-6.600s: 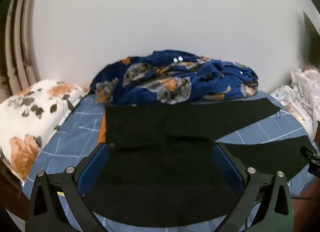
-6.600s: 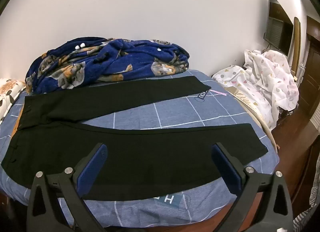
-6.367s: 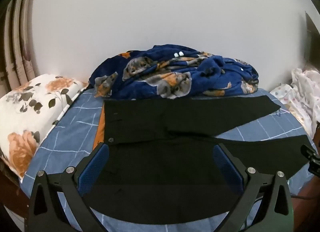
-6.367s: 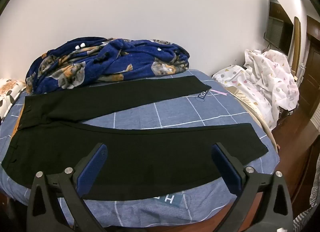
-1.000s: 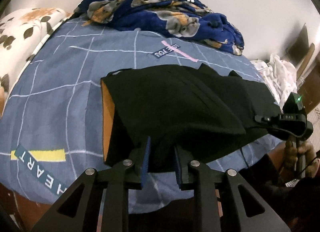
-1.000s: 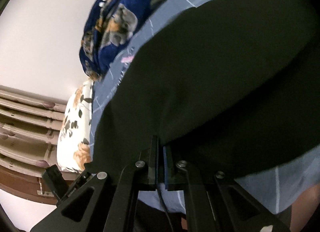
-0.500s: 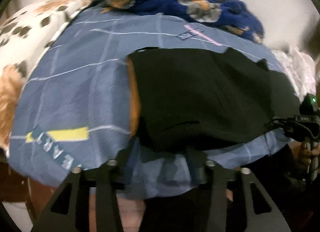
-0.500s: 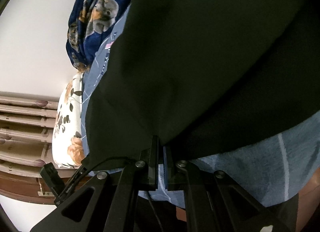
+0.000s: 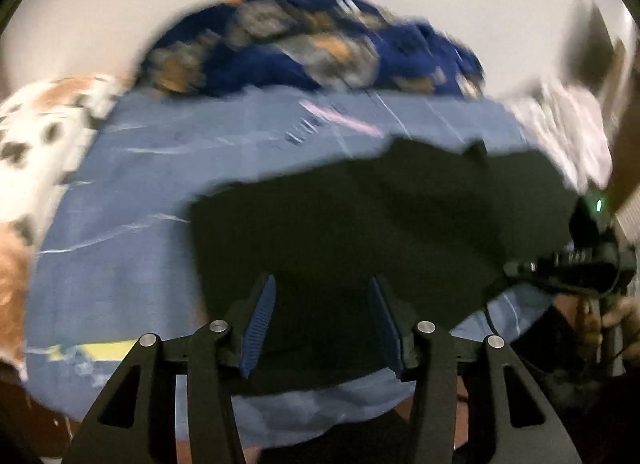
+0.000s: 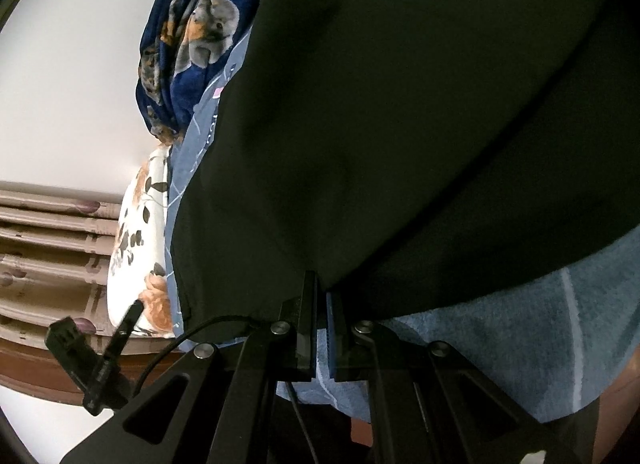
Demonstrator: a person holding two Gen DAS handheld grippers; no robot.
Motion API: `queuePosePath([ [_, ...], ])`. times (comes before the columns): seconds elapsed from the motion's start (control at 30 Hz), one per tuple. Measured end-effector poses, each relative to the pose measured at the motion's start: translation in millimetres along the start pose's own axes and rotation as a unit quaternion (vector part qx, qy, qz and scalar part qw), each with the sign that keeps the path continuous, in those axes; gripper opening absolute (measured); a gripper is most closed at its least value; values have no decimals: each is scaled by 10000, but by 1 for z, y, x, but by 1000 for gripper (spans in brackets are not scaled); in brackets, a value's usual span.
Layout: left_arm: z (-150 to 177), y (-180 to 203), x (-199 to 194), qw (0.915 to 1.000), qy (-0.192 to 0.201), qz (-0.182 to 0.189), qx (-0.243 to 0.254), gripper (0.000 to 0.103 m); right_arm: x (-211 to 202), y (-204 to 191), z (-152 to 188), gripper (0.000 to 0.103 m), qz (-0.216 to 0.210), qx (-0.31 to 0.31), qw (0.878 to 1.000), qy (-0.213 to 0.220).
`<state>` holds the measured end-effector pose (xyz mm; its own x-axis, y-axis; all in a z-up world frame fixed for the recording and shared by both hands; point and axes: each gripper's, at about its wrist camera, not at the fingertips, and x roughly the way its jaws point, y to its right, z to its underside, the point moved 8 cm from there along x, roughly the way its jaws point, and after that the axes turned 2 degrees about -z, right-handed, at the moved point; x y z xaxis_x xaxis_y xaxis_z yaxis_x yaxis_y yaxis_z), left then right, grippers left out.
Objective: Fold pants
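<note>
A second ago the left gripper (image 9: pixel 322 324) was pinched on the near edge of the pants (image 9: pixel 380 224); now its jaws stand apart with nothing between them, the cloth let go and lying on the bed (image 9: pixel 132 232) in front of it. Against the first frames, where the pants lay spread at full length with both legs splayed, they are now a compact, doubled-up black bundle near the bed's front edge. The left view is smeared, which suggests that the gripper is moving, probably away from the release.

The right gripper (image 10: pixel 322 304) is the opposite case: its jaws are nearly closed on a fold of the pants (image 10: pixel 400 124) at the near hem, and the cloth rises from the pinch as a taut, slightly lifted flap. Holding one end while the other is freed makes sense, since it keeps the layers from sliding while the left side settles.

A blue floral blanket (image 9: pixel 312 44) is heaped at the far side by the wall and a flowered pillow (image 9: pixel 36 132) sits at the left, both well apart from the pants, so the folding area stays free.

The fold looks largely done; the right side likely needs laying down and squaring. Layer alignment cannot be judged through the blur.
</note>
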<state>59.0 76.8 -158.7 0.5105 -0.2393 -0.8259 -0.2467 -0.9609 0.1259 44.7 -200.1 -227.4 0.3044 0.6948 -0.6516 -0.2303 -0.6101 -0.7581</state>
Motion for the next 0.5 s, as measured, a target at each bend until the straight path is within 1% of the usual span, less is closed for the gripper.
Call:
queuePosePath([
  [0.07,3,15,21,9993,-208,299,1,50,0,0,1,5,-44,5,10000,-3],
  [0.13,10,24,44,9985,-450,284,109,50,-1,0,1,5,-107,-17,9999,-7],
  [0.17,13,23,52,9984,-520,228,78,50,-1,0,1,6,-160,-17,9999,-7],
  [0.2,14,23,55,9983,-525,233,4,50,-1,0,1,7,-228,-30,9997,-6],
  [0.23,11,22,56,9986,-447,262,-79,50,-2,-1,0,7,-300,-58,9995,-2],
  [0.33,9,18,58,9978,-483,358,-272,50,-11,-1,-11,9,-440,-128,9989,93],
  [0.5,11,18,59,9976,-553,329,-273,50,-42,15,-50,13,-649,122,9961,584],
])
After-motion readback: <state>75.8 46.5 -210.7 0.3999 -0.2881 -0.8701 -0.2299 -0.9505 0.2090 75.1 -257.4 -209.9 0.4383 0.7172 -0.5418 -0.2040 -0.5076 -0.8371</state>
